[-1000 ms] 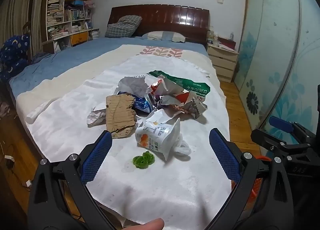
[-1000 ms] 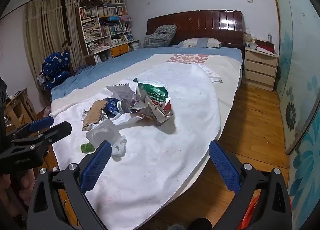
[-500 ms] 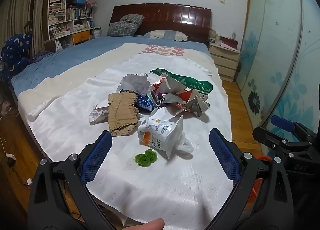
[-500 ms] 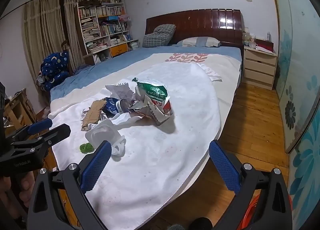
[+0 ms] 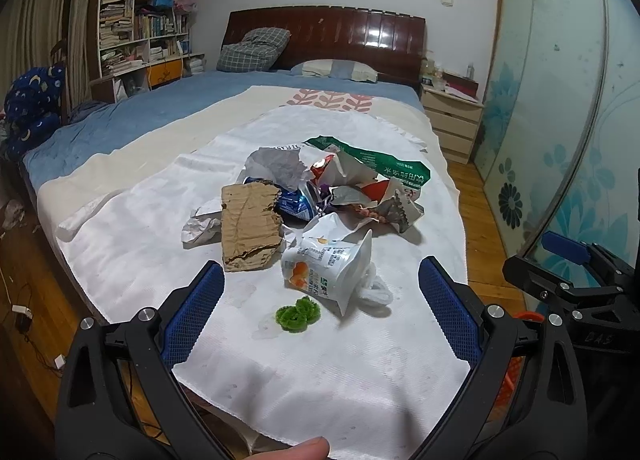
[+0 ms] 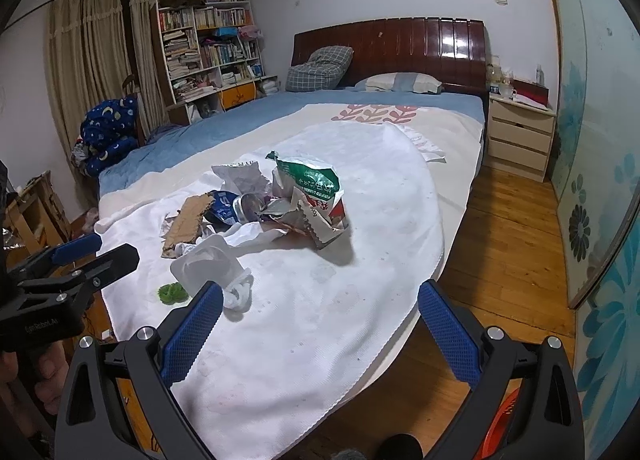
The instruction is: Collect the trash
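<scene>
Change: over the last second the left claw [image 5: 320, 312] has eased toward the bed [image 5: 132, 127]; the trash heap [image 5: 320, 203] sits larger in its view and the white pouch [image 5: 328, 272] now lies almost between its blue pads [image 5: 192, 312].
Left claw: spread wide, gripping nothing, hanging over the near end of the white cloth [image 5: 340, 372].
Right claw: [image 6: 320, 324] also spread and empty, held off the bed's corner; it has barely moved, and shows at 3 o'clock in the left wrist view.
Trash location: in a loose heap on the cloth in mid-bed, at 12 o'clock from the left claw. Torn cardboard [image 5: 250, 225] is at the heap's 9 o'clock, a crushed blue can [image 5: 298, 205] in the middle, the green wrapper [image 5: 384, 165] at 1 o'clock.
Nearest pieces: the pouch and, just beside it at 7 o'clock, a green curl [image 5: 298, 312] apart from the heap.
Meaning for task: nothing is collected yet; the approach looks aimed at the pouch or the curl as first pick.
Bin: an orange rim [image 6: 504, 416] peeps under the right claw, perhaps a basket; too hidden to tell.
</scene>
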A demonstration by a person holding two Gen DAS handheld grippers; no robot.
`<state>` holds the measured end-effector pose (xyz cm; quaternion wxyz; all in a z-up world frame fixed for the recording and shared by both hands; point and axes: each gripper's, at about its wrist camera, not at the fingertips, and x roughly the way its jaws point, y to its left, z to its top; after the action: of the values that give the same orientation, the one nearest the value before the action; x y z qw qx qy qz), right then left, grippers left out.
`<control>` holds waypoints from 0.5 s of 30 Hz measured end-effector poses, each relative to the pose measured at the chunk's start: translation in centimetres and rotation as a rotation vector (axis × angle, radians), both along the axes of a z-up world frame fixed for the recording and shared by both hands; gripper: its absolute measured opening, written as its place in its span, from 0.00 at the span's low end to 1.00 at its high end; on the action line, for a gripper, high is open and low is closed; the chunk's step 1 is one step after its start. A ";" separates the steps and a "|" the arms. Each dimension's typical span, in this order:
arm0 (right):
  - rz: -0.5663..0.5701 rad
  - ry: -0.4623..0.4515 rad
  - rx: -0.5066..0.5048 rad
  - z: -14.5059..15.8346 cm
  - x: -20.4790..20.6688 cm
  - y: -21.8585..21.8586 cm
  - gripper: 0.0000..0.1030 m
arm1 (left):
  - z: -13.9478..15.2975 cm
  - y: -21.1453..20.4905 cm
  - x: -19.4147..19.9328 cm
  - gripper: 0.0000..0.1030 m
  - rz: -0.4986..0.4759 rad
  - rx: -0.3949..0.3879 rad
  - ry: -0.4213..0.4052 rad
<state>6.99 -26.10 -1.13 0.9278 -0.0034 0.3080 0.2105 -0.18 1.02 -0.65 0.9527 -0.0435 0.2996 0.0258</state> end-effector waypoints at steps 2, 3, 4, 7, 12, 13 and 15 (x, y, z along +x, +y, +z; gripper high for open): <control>-0.002 -0.003 -0.006 0.0 -0.1 0.1 0.94 | 0.0 0.0 0.0 0.94 0.002 -0.001 0.002; -0.002 -0.003 -0.008 0.0 -0.1 0.2 0.94 | 0.0 0.1 0.0 0.94 0.002 -0.003 0.002; -0.003 -0.002 -0.011 -0.1 0.0 0.3 0.94 | 0.1 0.1 -0.1 0.94 0.002 -0.003 0.001; -0.006 0.001 -0.014 -0.1 0.1 0.4 0.94 | 0.0 0.1 -0.1 0.94 0.004 0.001 0.002; -0.015 0.014 -0.031 -0.4 0.4 0.7 0.94 | -0.2 0.3 0.0 0.94 0.016 -0.009 0.012; -0.015 0.016 -0.027 -0.5 0.4 0.6 0.94 | -0.2 0.2 0.0 0.94 0.015 -0.009 0.014; -0.011 0.015 -0.028 -0.4 0.5 0.7 0.94 | -0.2 0.1 0.0 0.94 0.014 -0.004 0.013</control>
<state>7.46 -25.38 -1.58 0.9266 -0.0129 0.3177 0.2009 -0.22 1.11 -0.81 0.9505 -0.0472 0.3056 0.0321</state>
